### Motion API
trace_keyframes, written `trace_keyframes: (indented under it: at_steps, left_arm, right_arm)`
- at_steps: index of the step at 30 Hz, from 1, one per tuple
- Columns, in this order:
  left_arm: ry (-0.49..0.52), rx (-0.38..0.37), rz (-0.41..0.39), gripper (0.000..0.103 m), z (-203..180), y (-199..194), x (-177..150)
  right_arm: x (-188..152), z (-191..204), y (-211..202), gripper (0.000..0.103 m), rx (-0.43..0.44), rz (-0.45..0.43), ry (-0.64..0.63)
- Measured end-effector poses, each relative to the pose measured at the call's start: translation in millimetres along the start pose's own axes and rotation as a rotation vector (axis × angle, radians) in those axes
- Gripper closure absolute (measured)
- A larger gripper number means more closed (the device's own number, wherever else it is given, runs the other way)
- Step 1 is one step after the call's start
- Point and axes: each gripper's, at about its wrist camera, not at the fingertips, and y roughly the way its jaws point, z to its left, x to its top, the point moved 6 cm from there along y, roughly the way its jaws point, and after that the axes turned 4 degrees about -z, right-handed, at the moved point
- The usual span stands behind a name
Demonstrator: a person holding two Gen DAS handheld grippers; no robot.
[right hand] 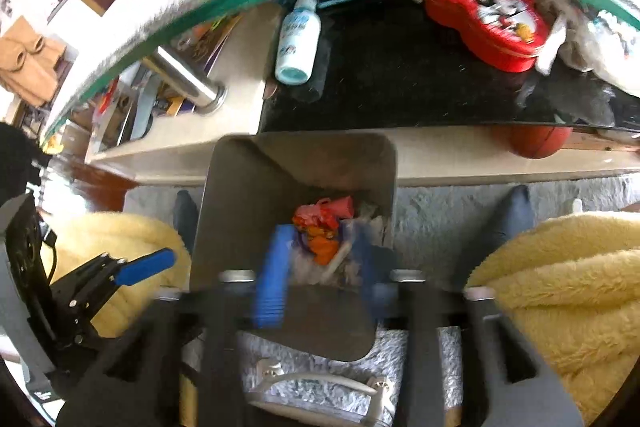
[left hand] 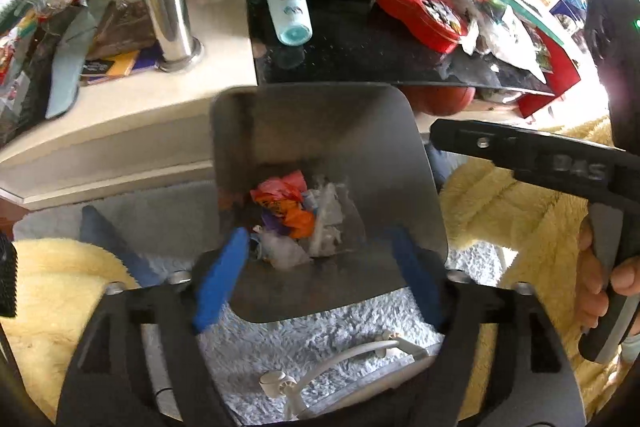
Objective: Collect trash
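Both grippers over the bin, dropping trash

Left gripper (left hand: pixel 316 267) and right gripper (right hand: pixel 320 275) hung jaws apart, empty, above the grey bin (left hand: pixel 320 115) mid-frame; wrappers (left hand: pixel 288 207) lay inside. Best released dead-centre, clear of the rim.

Raised letters "DAS" show on the black right gripper (left hand: pixel 576 167) body, right of the jaws; nothing else reads.
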Motion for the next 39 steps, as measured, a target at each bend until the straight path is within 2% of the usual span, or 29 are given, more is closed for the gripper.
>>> trace_keyframes:
  at_steps: [1, 3, 6, 10, 15, 19, 24, 27, 31, 35, 39]
  left_arm:
    - [-0.002, 0.009, -0.016, 0.017, 1.4, -4.2, 2.0]
    - [-0.001, 0.037, -0.049, 0.009, 4.8, -14.1, 6.8]
    - [0.004, 0.072, -0.092, 0.008, 9.7, -30.9, 14.8]
    - [0.024, 0.112, -0.154, 0.008, 12.7, -60.4, 31.1]
    - [0.063, 0.129, -0.273, 0.008, 5.0, -111.2, 56.7]
    - [0.095, 0.155, -0.403, 0.008, -6.3, -163.7, 78.1]
    - [0.130, 0.191, -0.547, 0.008, -20.9, -228.1, 101.1]
    - [0.162, 0.242, -0.631, 0.008, -32.8, -270.1, 120.9]
    - [0.148, 0.256, -0.720, 0.008, -41.0, -313.4, 139.8]
    - [0.148, 0.292, -0.800, 0.008, -49.4, -347.2, 145.5]
    - [0.163, 0.299, -0.852, 0.008, -60.6, -361.8, 141.4]
  right_arm:
    - [3.5, -2.9, -7.5, 0.015, -0.014, -0.031, 0.003]
    - [8.5, -6.1, -16.3, 0.012, -0.015, -0.053, 0.009]
    - [18.1, -10.5, -34.4, 0.003, -0.034, -0.098, 0.013]
    - [35.1, -9.0, -68.8, 0.003, -0.050, -0.189, -0.009]
    - [61.7, 0.1, -126.0, 0.003, -0.047, -0.336, -0.050]
    - [75.8, 8.4, -173.5, 0.003, -0.149, -0.456, -0.112]
    - [84.3, 15.6, -224.0, 0.003, -0.165, -0.573, -0.114]
    - [96.9, 18.7, -258.9, 0.003, -0.169, -0.650, -0.107]
    - [109.2, 26.7, -312.1, 0.003, -0.223, -0.762, -0.138]
    - [112.2, 28.5, -345.0, 0.003, -0.244, -0.822, -0.122]
    - [107.7, 25.1, -356.1, 0.003, -0.265, -0.854, -0.100]
